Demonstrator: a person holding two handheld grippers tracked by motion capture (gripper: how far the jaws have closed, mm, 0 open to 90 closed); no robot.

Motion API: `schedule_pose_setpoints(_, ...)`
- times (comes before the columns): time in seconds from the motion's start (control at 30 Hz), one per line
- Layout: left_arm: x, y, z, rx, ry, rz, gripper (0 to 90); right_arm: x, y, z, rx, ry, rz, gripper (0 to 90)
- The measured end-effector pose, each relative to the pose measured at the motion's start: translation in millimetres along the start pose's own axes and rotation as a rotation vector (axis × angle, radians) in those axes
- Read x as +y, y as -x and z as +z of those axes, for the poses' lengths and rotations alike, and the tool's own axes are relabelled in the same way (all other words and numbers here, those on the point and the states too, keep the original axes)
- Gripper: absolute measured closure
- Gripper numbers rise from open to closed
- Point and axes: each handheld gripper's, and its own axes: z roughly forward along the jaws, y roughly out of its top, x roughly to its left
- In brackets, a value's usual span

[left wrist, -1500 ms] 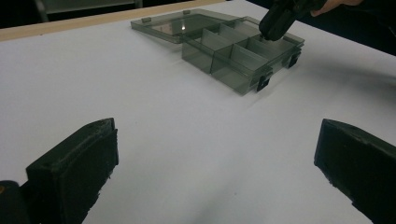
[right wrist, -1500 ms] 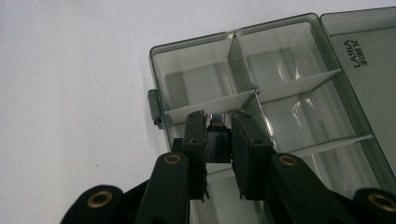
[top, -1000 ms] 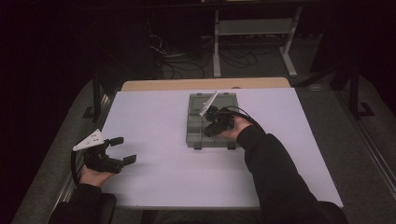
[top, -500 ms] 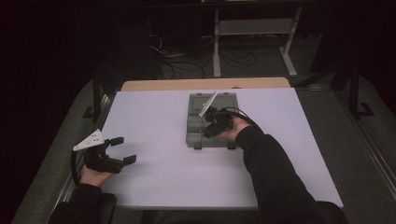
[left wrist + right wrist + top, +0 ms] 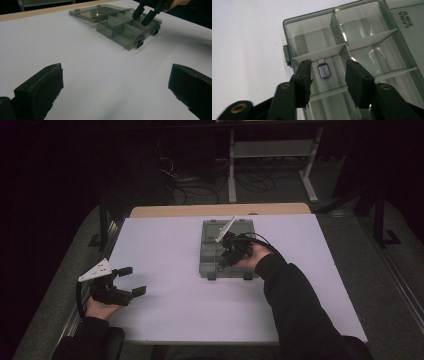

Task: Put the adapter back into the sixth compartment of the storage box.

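We see the small grey metal adapter (image 5: 323, 71) lying in a compartment of the clear grey plastic organizer box (image 5: 287, 25). The right gripper (image 5: 328, 82) has just been opening its jaws, which now stand apart on both sides of the adapter without pressing it. The left gripper (image 5: 120, 287) rests with jaws wide apart, well away from the box.

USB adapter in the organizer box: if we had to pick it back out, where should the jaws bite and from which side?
Grip the USB adapter across its two long flat-sided edges, coming straight down from above. It lies flat on the compartment floor of the organizer box, plug end toward a divider, so walls probably block any sideways approach. The right gripper, whose jaws have just been opening, already straddles it that way.
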Motion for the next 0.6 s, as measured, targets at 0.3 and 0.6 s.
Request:
schedule_pose_setpoints(0.3,0.1,0.0,0.2,0.0,0.0,-0.001,0.0,-2.5,-0.9,-15.6,-0.023,0.023,0.039,29.9)
schedule_pose_setpoints(0.6,0.2,0.2,0.4,0.001,0.001,-0.002,0.0,-9.8,-3.7,-32.1,-0.078,0.074,0.066,12.0)
